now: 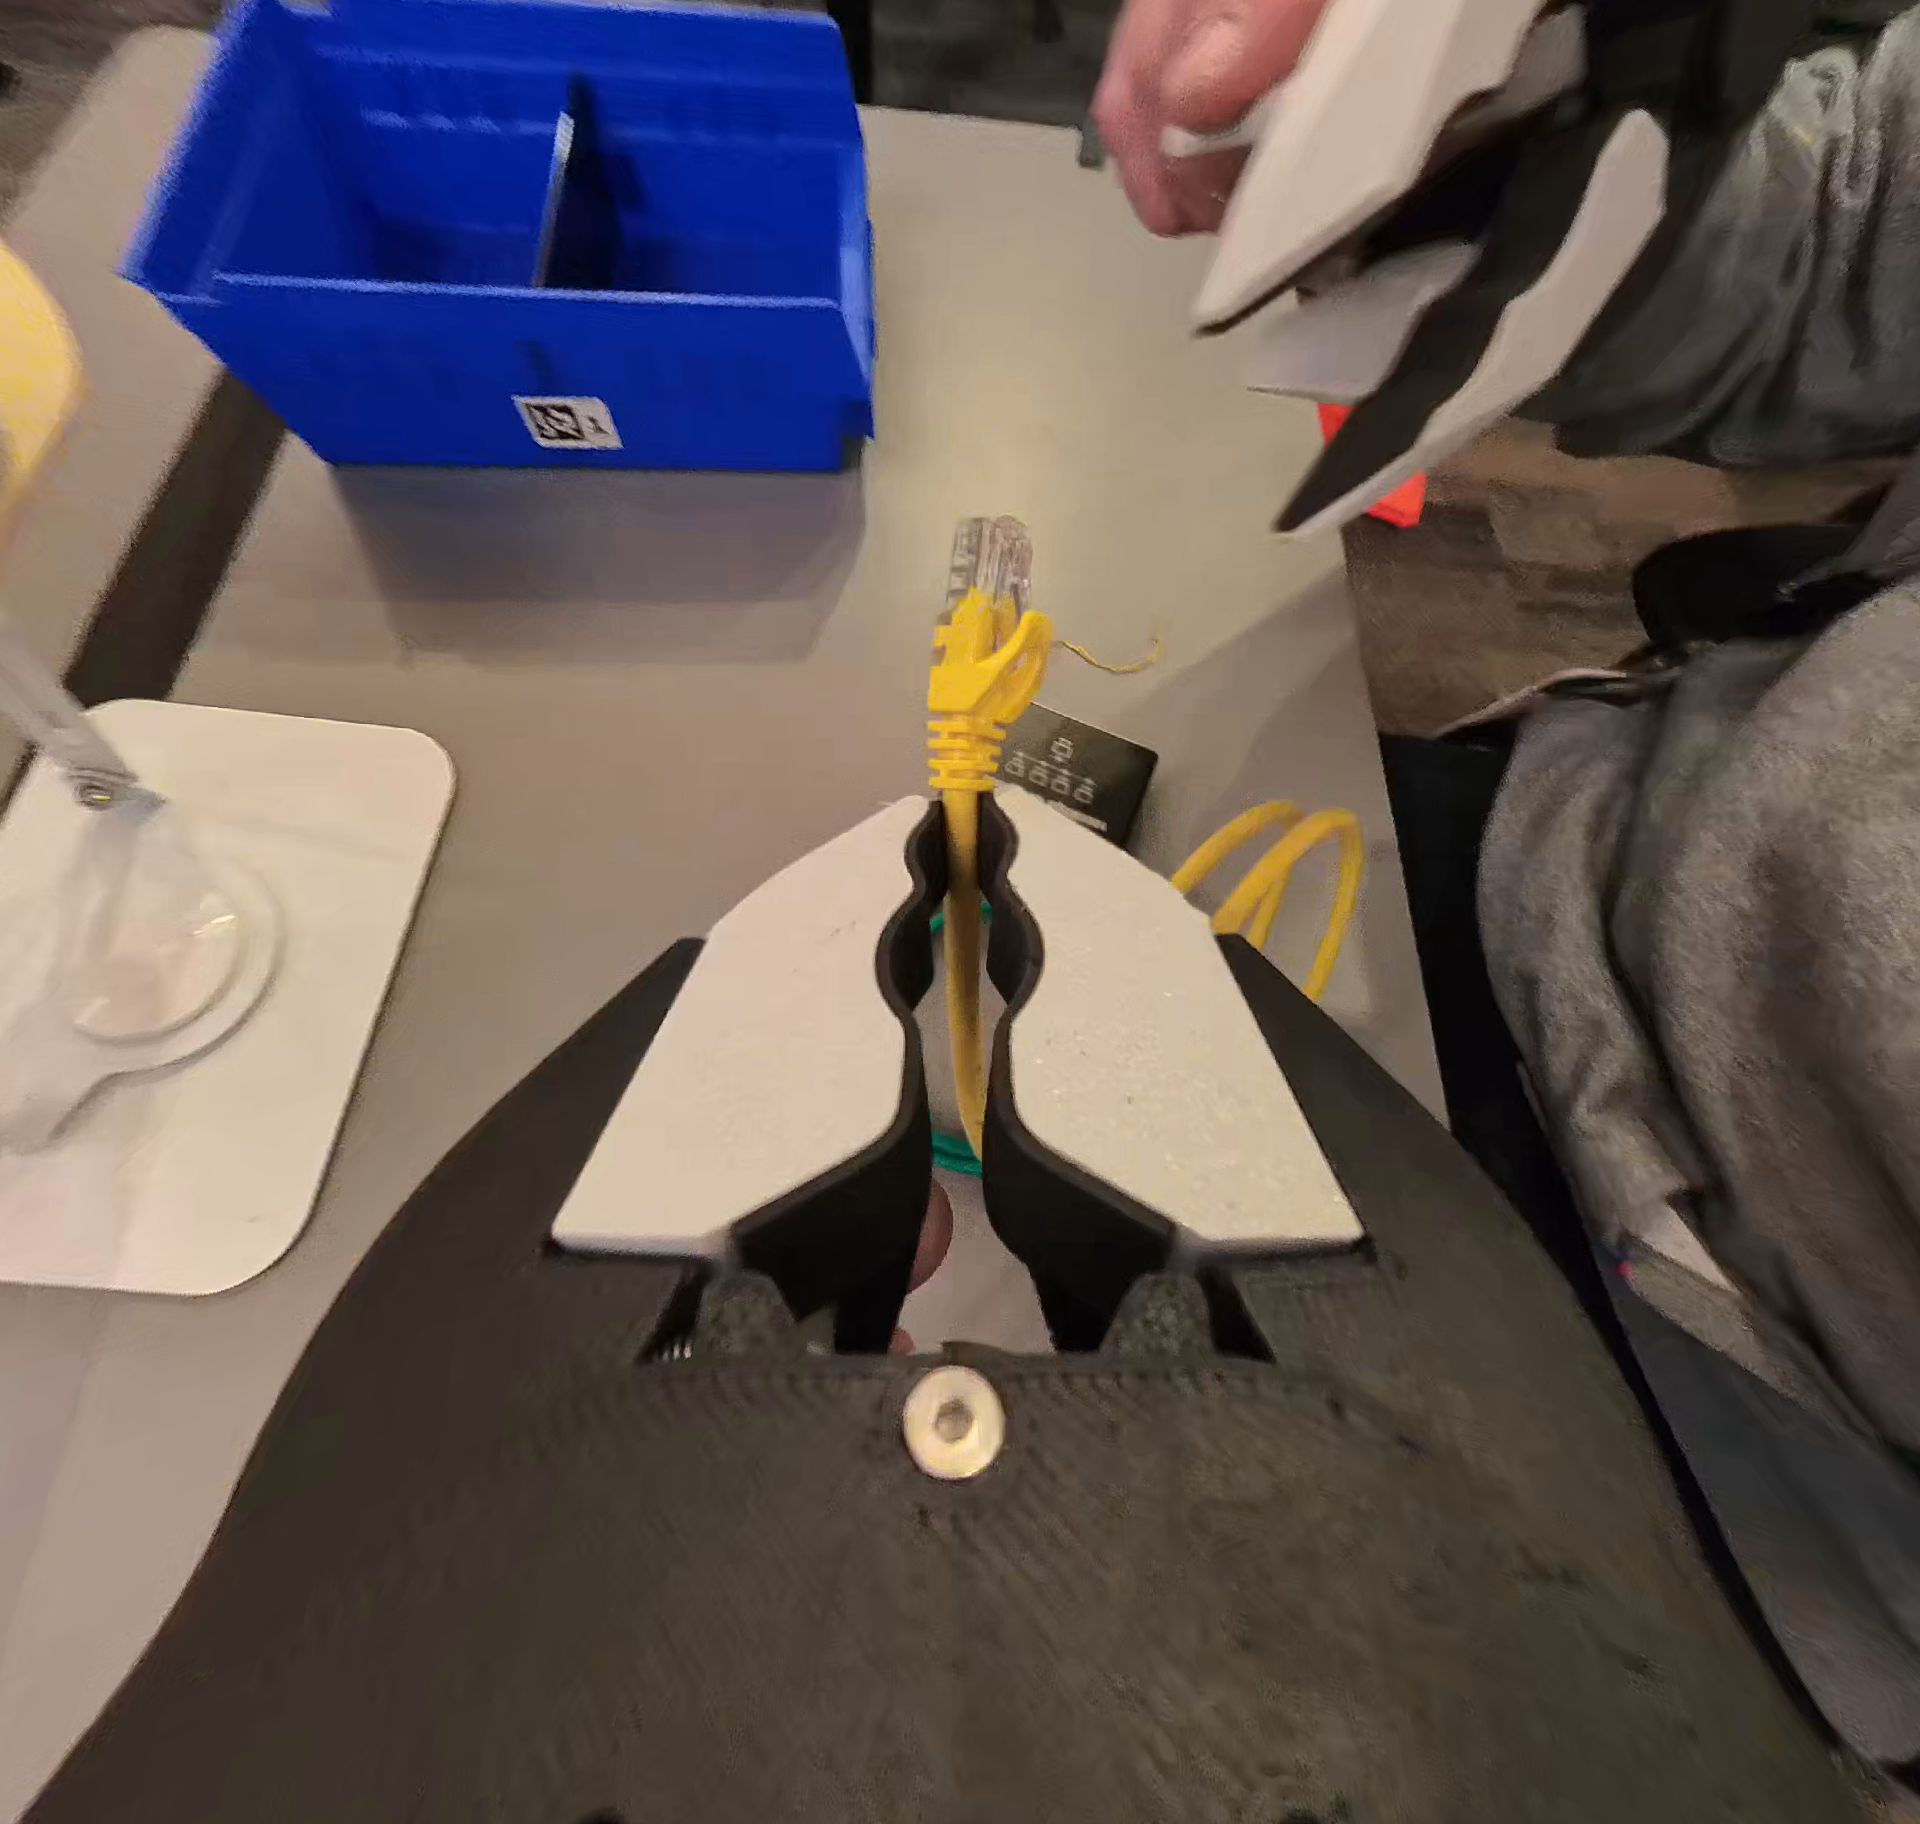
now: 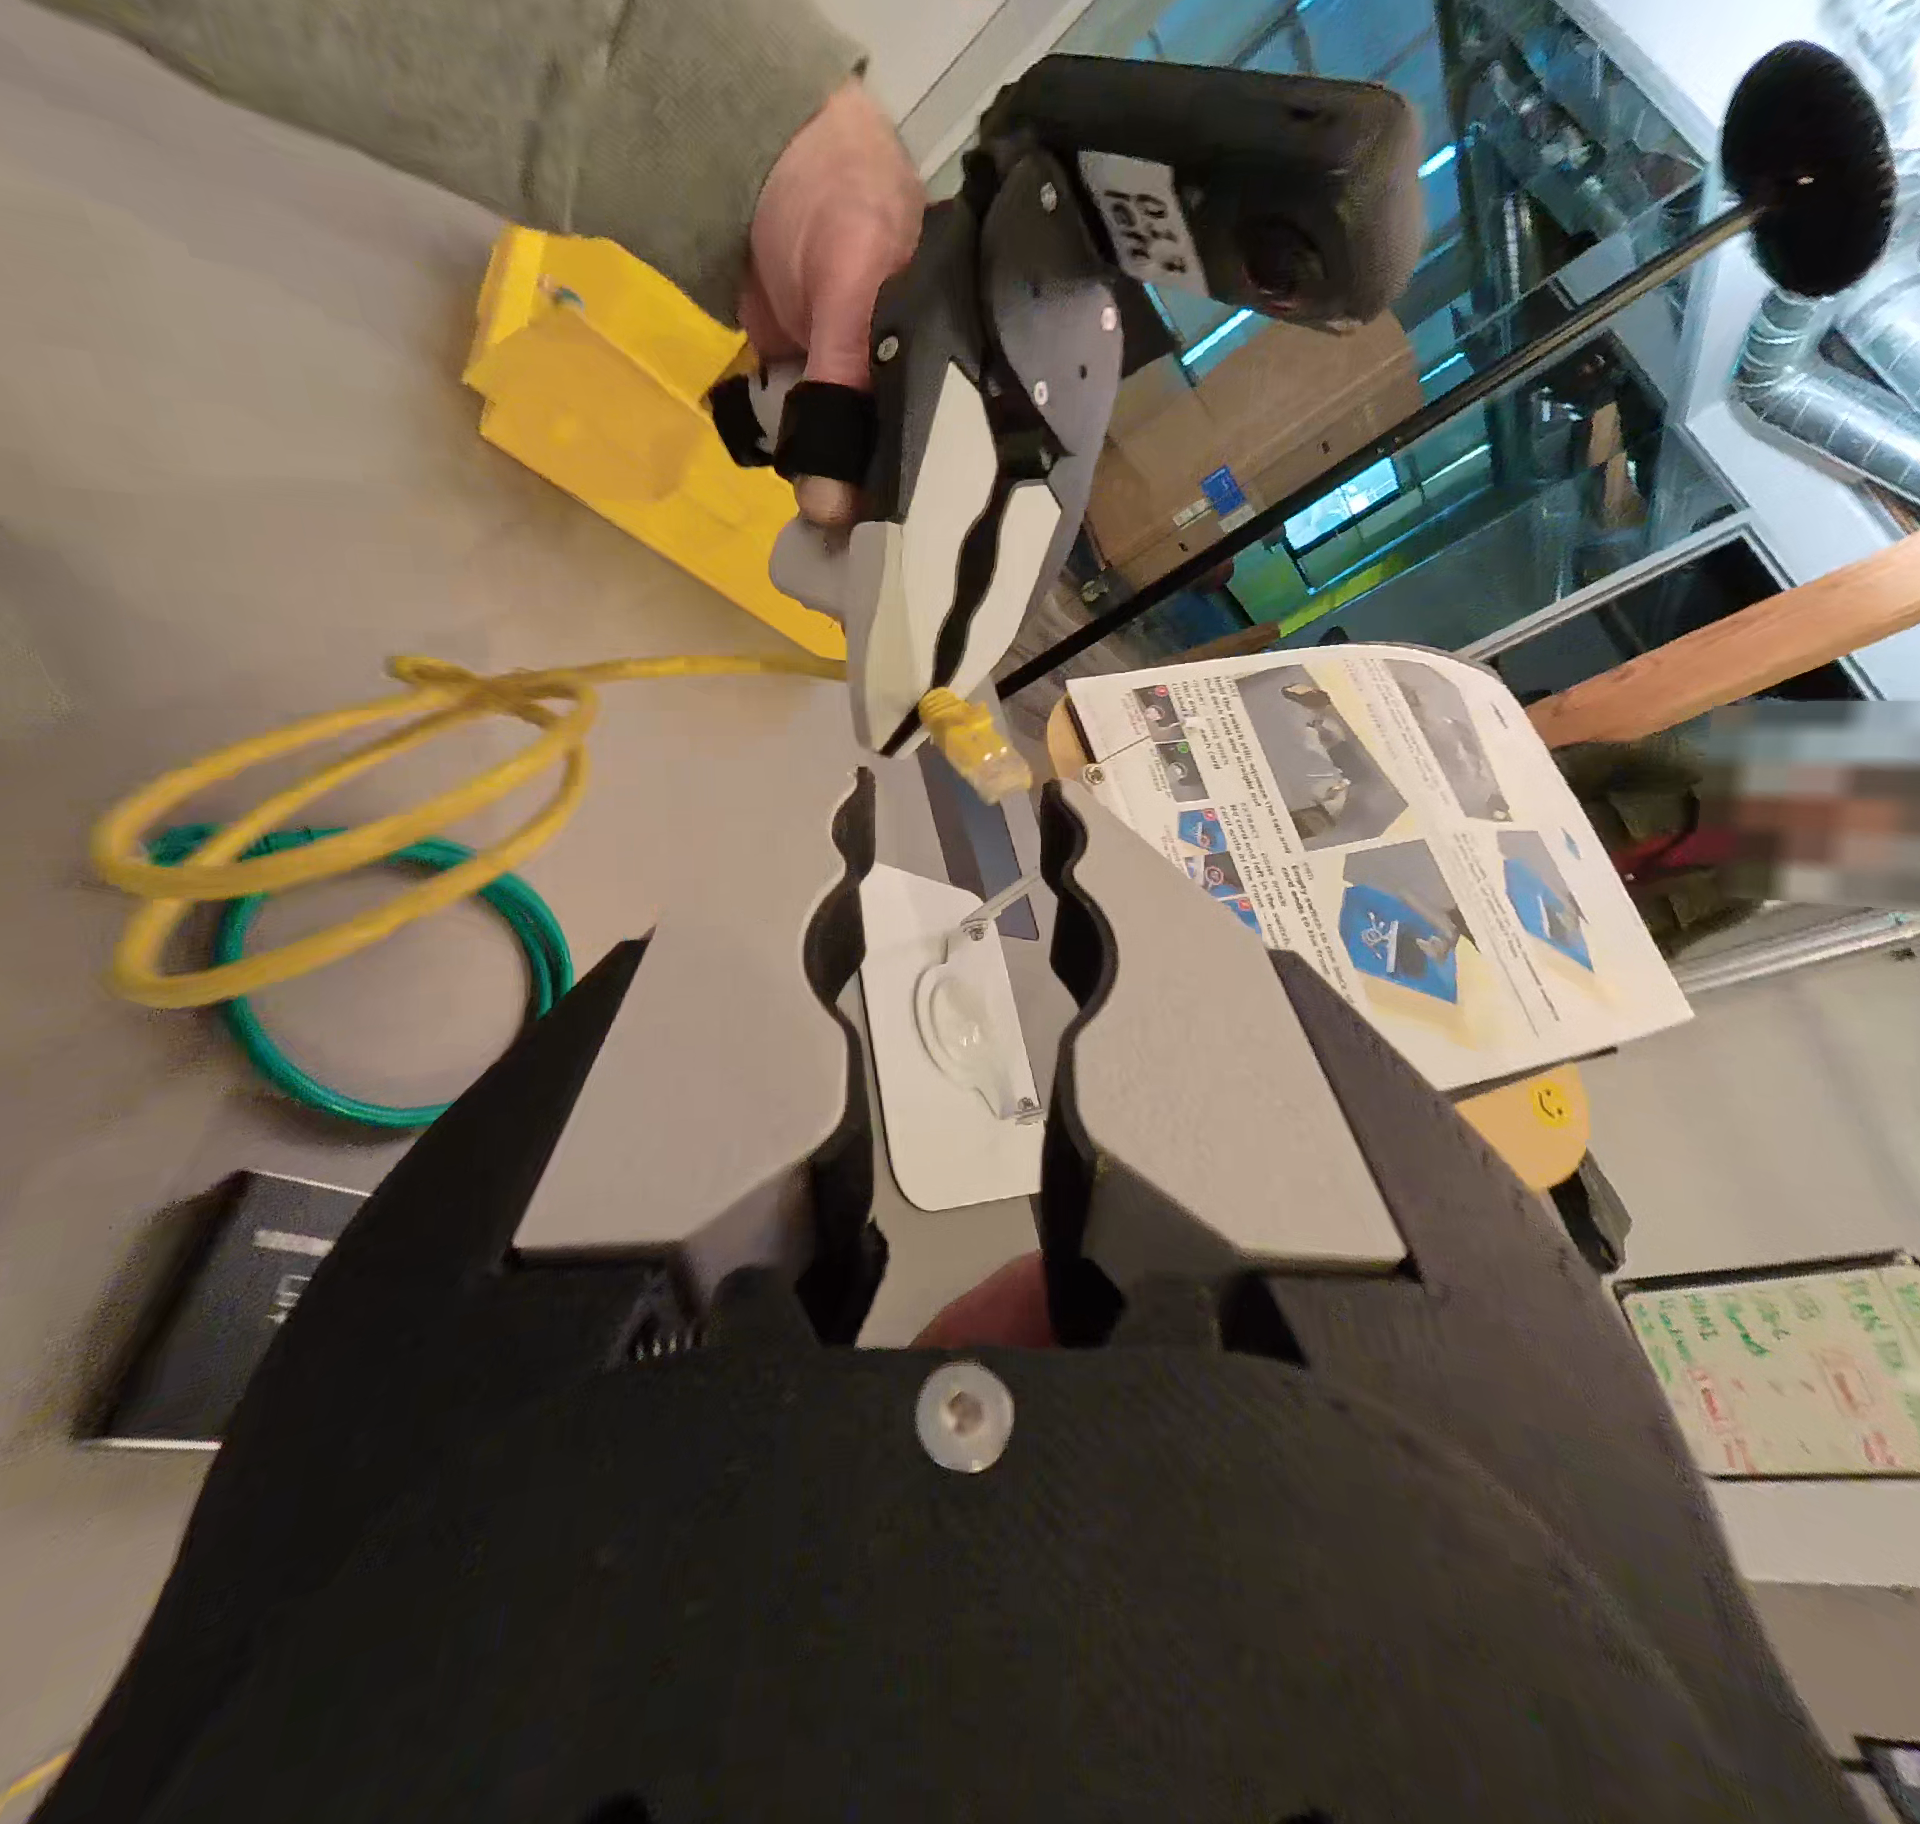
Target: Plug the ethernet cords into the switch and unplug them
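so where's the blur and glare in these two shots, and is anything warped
Left wrist view: the right gripper at top right is motion-smeared and the blue bin soft, while the yellow cord's plug is fairly sharp; soft shadow under the bin. Right wrist view: wide-angle bending tilts the background, the windows glow blue, and the yellow cord and green cord look soft.

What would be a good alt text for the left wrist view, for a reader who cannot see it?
The left claw is shut on a yellow ethernet cord, its plug pointing away above a grey table. A blue bin stands behind; the right claw hovers open, upper right.
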Demonstrator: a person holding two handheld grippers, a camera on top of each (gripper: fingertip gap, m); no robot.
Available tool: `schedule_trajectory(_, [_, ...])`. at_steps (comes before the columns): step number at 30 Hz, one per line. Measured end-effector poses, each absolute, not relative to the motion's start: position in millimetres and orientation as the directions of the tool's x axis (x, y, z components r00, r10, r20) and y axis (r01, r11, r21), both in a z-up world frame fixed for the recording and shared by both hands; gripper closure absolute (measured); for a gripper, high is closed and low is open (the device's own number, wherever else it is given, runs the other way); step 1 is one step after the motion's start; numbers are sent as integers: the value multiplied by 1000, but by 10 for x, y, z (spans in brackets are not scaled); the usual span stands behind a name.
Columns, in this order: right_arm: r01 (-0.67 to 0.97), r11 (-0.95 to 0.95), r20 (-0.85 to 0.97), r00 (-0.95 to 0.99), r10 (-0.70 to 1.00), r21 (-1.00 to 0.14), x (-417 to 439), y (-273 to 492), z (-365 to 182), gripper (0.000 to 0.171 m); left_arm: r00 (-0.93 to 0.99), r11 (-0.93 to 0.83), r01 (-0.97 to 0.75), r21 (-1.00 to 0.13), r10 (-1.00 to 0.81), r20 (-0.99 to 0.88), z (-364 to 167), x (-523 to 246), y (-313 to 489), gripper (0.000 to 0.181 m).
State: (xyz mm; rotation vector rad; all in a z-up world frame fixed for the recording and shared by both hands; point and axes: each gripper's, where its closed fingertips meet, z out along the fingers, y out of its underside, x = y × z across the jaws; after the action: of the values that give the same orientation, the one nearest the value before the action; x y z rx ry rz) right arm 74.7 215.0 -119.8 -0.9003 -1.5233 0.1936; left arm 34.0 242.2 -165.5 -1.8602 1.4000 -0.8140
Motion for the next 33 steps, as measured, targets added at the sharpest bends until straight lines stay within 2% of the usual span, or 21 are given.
schedule_trajectory(5, [457,729,811,-25,584,-510,563,2272,-1446,144,149,-180,-643,-744,-983,108,-1835,465,2291,177])
schedule_trajectory(8, [524,740,833,-101,545,-421,543,2350,-1615,149,85,-154,-672,-725,-988,131,-1894,519,2212,176])
schedule_trajectory(9, [537,748,838,-129,530,-390,549,2370,-1662,157,67,-146,-682,-717,-988,137,-1914,529,2189,176])
schedule_trajectory(13, [480,745,797,-142,587,-462,551,2286,-1676,161,24,-130,-676,-725,-988,155,-1904,557,2145,176])
schedule_trajectory(14, [473,738,791,-129,598,-481,555,2283,-1663,149,23,-131,-679,-722,-987,157,-1906,555,2144,176])
schedule_trajectory(15, [464,744,791,-136,596,-481,561,2261,-1663,146,20,-125,-685,-717,-988,154,-1919,552,2144,176])
schedule_trajectory(18, [447,773,808,-165,566,-451,553,2209,-1671,159,6,-130,-688,-714,-985,173,-1943,575,2130,176])
schedule_trajectory(22, [457,774,795,-205,571,-438,564,2207,-1748,162,-19,-124,-700,-704,-981,192,-1980,579,2101,176])
schedule_trajectory(24, [459,755,775,-197,601,-469,570,2195,-1735,162,-26,-129,-688,-714,-979,202,-1968,589,2091,176])
schedule_trajectory(27, [441,689,714,-141,686,-575,597,2234,-1670,162,4,-118,-640,-759,-989,150,-1888,625,2147,175])
schedule_trajectory(28, [427,659,683,-121,720,-620,612,2250,-1649,163,17,-114,-621,-776,-991,132,-1843,628,2164,168])
schedule_trajectory(30, [389,593,617,-75,783,-705,650,2295,-1600,162,80,-89,-595,-799,-995,51,-1770,608,2250,143])
schedule_trajectory(33, [329,480,504,-13,864,-814,708,2368,-1557,162,206,-23,-561,-828,-972,-113,-1656,530,2389,131])
